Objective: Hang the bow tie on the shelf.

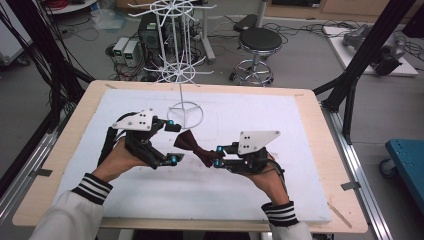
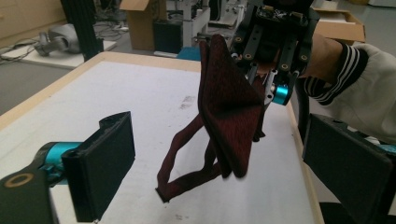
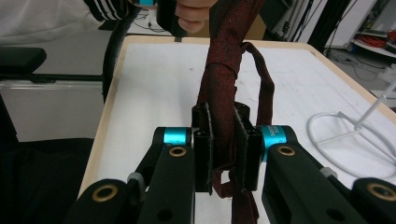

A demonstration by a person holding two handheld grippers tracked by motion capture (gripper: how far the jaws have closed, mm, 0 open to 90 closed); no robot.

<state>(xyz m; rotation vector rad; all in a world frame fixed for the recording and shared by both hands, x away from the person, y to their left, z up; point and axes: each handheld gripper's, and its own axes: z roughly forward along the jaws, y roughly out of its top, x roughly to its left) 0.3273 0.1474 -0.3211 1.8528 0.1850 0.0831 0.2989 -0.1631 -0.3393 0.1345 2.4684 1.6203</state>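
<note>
At the left of the counter [image 1: 320, 150], over its white sheet [image 1: 150, 190], the left gripper [image 1: 172, 142] was held in the person's left hand [image 1: 120, 159], its jaws spread wide and grasping nothing. From the left gripper view those two black pads [image 2: 100, 165] stood well apart, with the cloth hanging in the gap ahead of them and touching neither.

Between the two grippers hung a dark red bow tie [image 1: 192, 145], its broad folded wing lifted off the counter and its thin neck strap [image 2: 180, 163] drooping in a loop, the lowest end resting on the white sheet.

Behind the bow tie, near the middle of the counter, stood the round white wire base [image 1: 185, 114] of a display rack, with a thin pole rising from it.

To the right, the right gripper [image 1: 217, 156] was carried in the person's right hand [image 1: 265, 182], and its jaws were clenched on the bow tie. In the right gripper view the pads [image 3: 203, 154] pressed the red fabric from both sides, the cloth rising above them and a strap end dangling below.

Beyond the counter, on the floor, stood a black round stool [image 1: 258, 42].
</note>
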